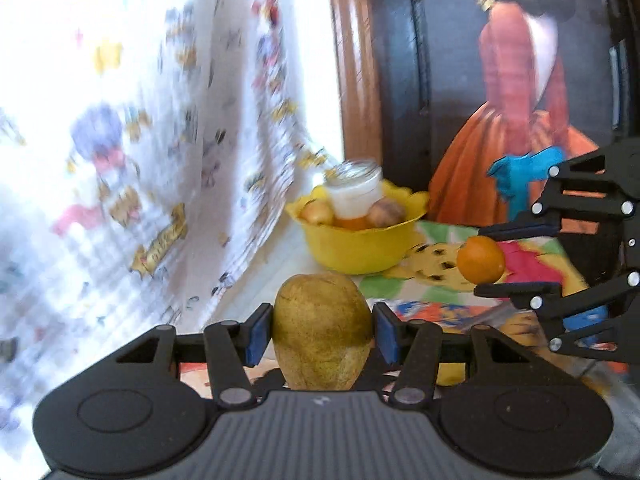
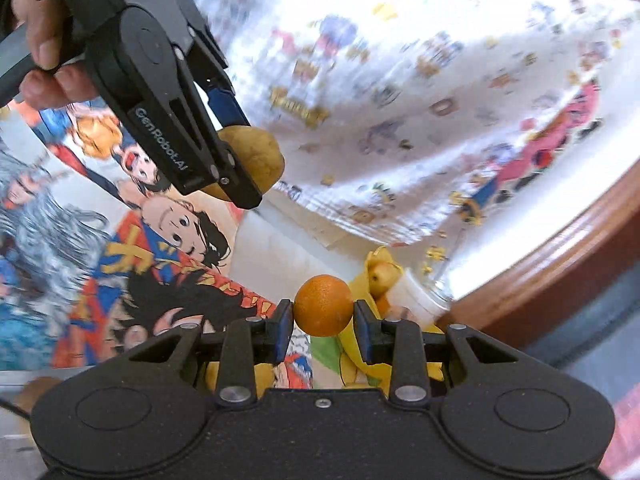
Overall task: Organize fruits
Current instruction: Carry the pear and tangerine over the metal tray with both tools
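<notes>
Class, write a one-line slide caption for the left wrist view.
Left gripper grips a brown potato while the right gripper holds an orange near the yellow bowl.

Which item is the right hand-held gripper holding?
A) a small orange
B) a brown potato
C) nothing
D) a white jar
A: in the right wrist view the right hand-held gripper is closed on the small orange, while the brown potato sits in the left hand-held gripper.

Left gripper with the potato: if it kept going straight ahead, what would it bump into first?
Probably the yellow bowl. The left gripper, shut on the potato, points almost straight at it, though the gap is hard to judge.
</notes>
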`<state>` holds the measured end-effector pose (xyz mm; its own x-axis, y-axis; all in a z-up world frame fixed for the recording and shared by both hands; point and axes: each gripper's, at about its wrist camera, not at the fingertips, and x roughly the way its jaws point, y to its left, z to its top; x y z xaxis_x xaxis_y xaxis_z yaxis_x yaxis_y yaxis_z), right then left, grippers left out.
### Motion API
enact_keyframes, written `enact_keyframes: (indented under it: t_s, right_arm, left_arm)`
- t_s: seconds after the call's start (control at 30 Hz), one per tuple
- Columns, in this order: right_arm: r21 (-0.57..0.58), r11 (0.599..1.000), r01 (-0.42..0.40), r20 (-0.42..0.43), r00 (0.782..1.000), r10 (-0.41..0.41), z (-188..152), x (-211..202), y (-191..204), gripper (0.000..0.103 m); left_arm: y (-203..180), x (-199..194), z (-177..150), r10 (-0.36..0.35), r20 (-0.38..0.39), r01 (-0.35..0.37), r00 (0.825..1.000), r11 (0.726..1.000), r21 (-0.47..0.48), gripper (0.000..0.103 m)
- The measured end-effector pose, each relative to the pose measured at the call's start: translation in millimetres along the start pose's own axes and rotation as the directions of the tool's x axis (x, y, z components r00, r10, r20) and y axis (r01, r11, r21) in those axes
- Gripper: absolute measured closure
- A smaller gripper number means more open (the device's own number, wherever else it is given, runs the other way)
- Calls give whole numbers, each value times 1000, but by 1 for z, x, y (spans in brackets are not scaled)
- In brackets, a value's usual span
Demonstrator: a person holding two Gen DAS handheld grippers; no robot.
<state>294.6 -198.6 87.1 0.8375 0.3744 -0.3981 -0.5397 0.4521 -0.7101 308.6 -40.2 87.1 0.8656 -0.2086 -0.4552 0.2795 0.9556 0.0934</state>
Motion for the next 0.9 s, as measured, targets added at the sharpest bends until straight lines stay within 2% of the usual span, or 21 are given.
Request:
enact_keyframes:
  t_s: [0.2, 0.37, 0.63, 0.9]
  right_arm:
    - [38, 999, 27, 32, 999, -29, 3, -62, 6, 69]
    - [75, 995, 58, 50, 997, -62, -9, -100, 14, 69]
    - [173, 980, 97, 47, 993, -107, -44, -135, 26, 69]
    - [270, 958, 98, 46, 992, -115, -76, -147, 44, 69]
  left_arm:
    - [-28, -62, -1, -14, 49, 14, 999, 1000, 4, 45]
    - [-48, -82, -5, -32, 52, 33, 998, 999, -26, 45]
    - [-77, -88, -24, -75, 20, 77, 997, 994, -74, 45]
    - [-98, -85, -49, -94, -6, 93, 996, 988, -122, 45]
